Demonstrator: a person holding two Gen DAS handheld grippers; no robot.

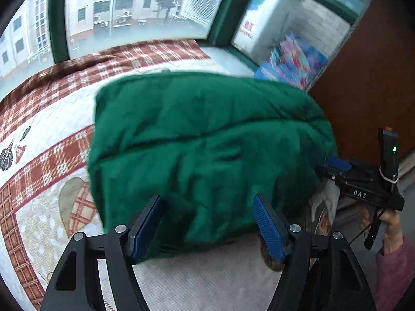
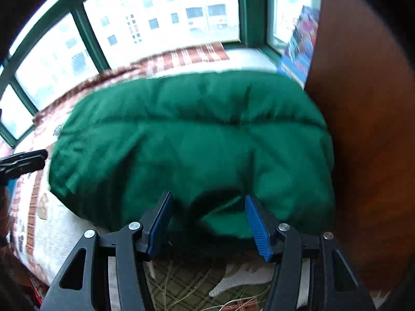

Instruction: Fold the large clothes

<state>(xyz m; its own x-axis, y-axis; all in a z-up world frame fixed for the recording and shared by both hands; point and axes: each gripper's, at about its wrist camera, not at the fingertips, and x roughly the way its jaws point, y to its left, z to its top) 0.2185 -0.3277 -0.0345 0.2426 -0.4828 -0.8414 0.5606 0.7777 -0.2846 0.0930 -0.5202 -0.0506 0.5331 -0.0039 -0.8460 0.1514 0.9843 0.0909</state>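
**Inspector:** Item under review: a dark green quilted padded coat (image 1: 207,150), folded into a thick bundle. It lies on the bed (image 1: 33,140), which is covered by a red-and-cream checked patchwork quilt, toward the bed's right edge beside a brown wooden panel (image 1: 373,83).

**Assistant:** And the tools?

**Inspector:** Left tool (image 1: 207,223): blue pads well apart, nothing held, the bundle's near edge lying beyond them. Right tool (image 2: 208,219): likewise parted and empty, facing a dark fold opening at the near hem.

**Assistant:** Why so placed?

**Inspector:** My reading: both flank the near edge to tidy or take another fold. Motion blur leaves contact uncertain; I judge neither touches the cloth.
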